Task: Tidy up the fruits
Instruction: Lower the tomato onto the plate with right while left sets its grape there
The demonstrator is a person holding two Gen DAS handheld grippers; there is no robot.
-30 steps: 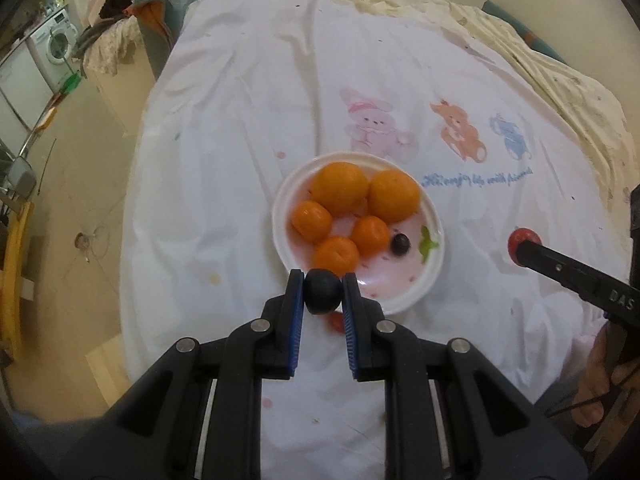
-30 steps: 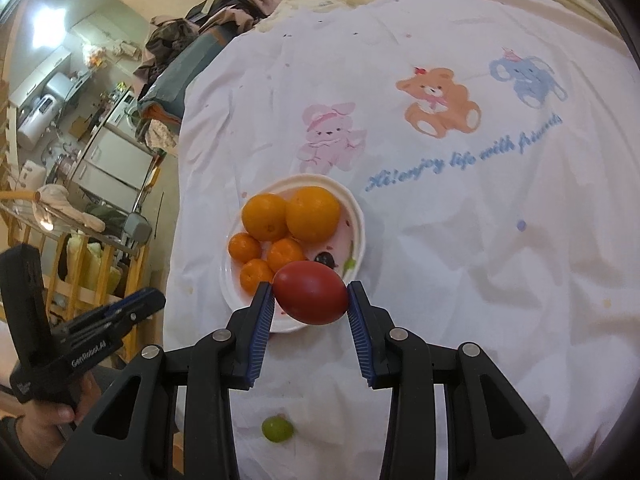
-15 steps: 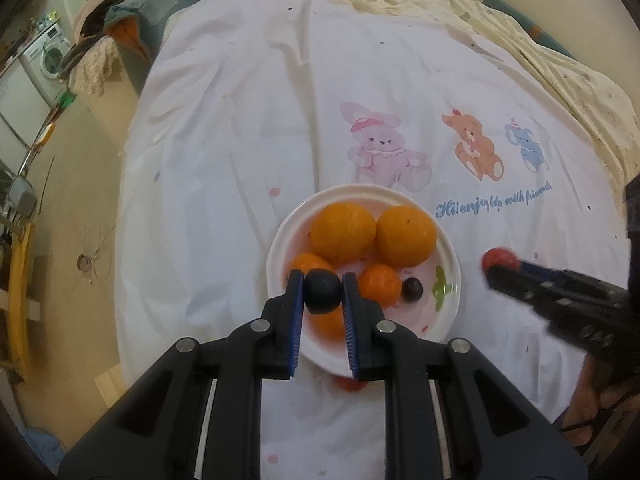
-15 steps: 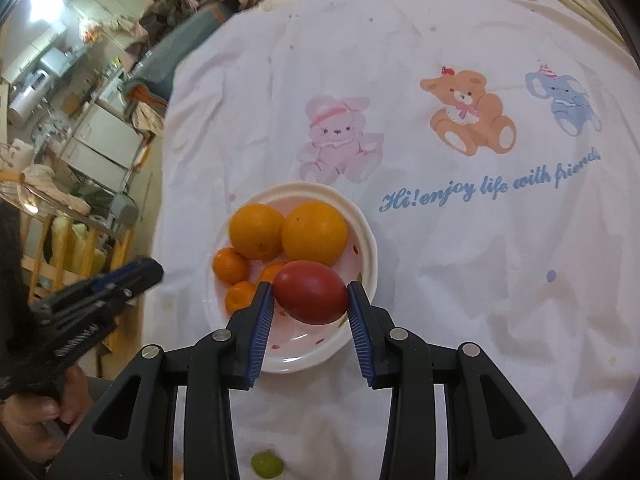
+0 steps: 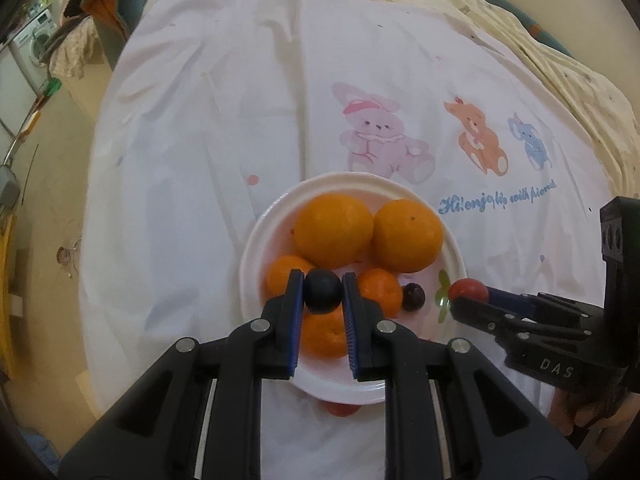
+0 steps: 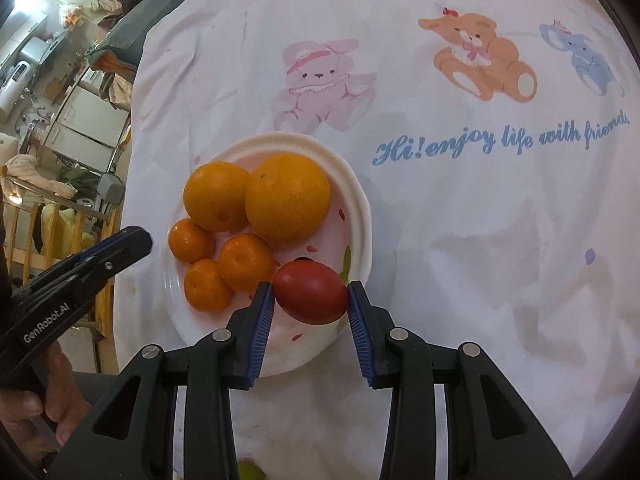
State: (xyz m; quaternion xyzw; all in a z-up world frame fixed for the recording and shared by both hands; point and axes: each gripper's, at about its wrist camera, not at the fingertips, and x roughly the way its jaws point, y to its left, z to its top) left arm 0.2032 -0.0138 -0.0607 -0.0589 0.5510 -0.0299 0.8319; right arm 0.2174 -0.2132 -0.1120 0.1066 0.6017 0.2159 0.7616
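A white plate [image 5: 256, 236] [image 6: 360, 216] holds two big oranges [image 5: 334, 230] [image 6: 288, 196], three small tangerines [image 6: 244, 262] and a dark grape [image 5: 413, 297]. My left gripper [image 5: 323, 291] is shut on a dark round grape [image 5: 323, 291] above the plate's near side. My right gripper [image 6: 311, 298] is shut on a red tomato [image 6: 311, 298] over the plate's right part; it also shows in the left wrist view [image 5: 468, 290].
The plate sits on a white cloth [image 6: 480, 208] with cartoon animals. A small red fruit [image 5: 342, 409] lies just in front of the plate. A green fruit [image 6: 249, 471] lies on the cloth near me. The table edge drops off to the left.
Both grippers have moved forward over the plate with their fruits still held. The plate looks closer in both views.
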